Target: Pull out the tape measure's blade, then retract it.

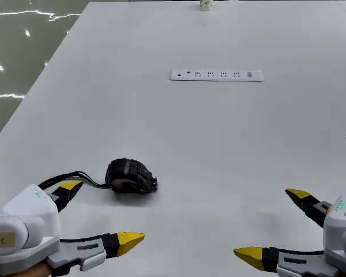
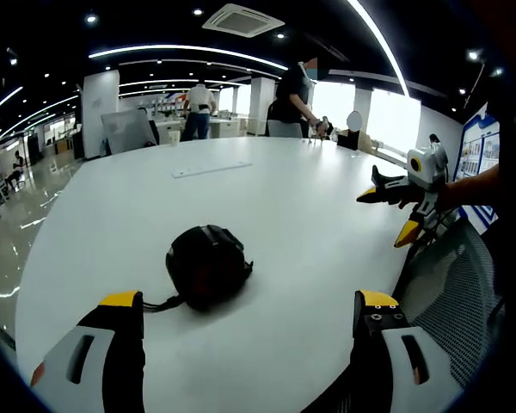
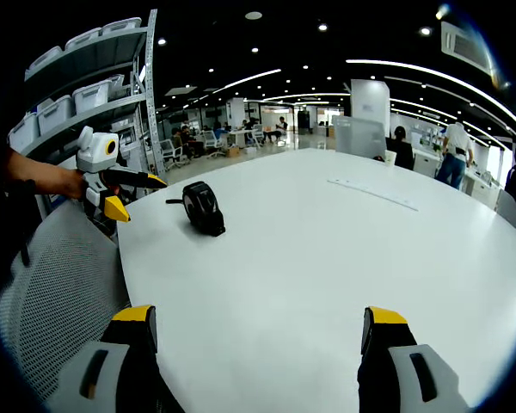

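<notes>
Big white table (image 1: 230, 150), smooth and bright, running away from the near edge. Close to that edge sits a black tape measure (image 1: 130, 176), its black strap (image 1: 75, 175) trailing off leftward across the top. Further back a long white power strip (image 1: 217, 75) lies flat, well apart from it. Right at the far edge there's a small white object (image 1: 206, 5), too small to make out.

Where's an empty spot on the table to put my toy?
Bare table lies between the tape measure and the power strip, and between the tape measure and the right gripper. Crowded: around the left gripper and tape measure.
</notes>
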`<action>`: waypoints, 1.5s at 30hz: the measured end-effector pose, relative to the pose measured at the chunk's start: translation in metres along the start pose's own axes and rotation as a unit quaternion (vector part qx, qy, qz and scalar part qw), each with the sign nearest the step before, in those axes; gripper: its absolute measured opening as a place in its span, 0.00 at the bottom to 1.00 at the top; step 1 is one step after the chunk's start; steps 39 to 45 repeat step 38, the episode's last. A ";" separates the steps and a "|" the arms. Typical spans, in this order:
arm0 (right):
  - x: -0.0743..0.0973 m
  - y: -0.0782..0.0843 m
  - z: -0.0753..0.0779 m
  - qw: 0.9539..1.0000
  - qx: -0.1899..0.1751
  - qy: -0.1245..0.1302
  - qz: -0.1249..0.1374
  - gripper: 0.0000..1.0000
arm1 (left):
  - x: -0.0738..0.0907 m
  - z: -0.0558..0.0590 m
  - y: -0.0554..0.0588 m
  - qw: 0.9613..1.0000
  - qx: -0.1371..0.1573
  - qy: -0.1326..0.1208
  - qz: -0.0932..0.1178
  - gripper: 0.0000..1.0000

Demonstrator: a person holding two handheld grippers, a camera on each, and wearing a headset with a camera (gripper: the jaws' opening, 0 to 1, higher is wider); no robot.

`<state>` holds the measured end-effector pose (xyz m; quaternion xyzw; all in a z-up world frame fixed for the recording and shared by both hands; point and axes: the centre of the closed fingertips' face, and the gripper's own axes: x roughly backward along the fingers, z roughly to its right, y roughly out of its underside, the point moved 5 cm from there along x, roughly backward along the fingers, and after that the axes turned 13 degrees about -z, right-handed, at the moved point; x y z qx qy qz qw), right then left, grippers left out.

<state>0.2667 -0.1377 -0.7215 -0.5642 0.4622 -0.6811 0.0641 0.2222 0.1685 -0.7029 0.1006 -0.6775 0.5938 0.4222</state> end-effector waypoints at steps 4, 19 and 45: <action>0.001 0.000 0.001 1.000 -0.002 0.002 0.000 0.99 | 0.001 -0.001 0.001 1.000 0.003 -0.001 0.000 0.99; 0.004 0.002 0.003 1.000 -0.002 0.005 -0.001 0.99 | 0.001 -0.001 0.000 1.000 -0.001 0.004 -0.002 0.99; 0.006 0.001 0.003 1.000 -0.003 0.007 0.002 0.99 | 0.006 0.006 -0.006 1.000 0.002 0.015 0.001 0.99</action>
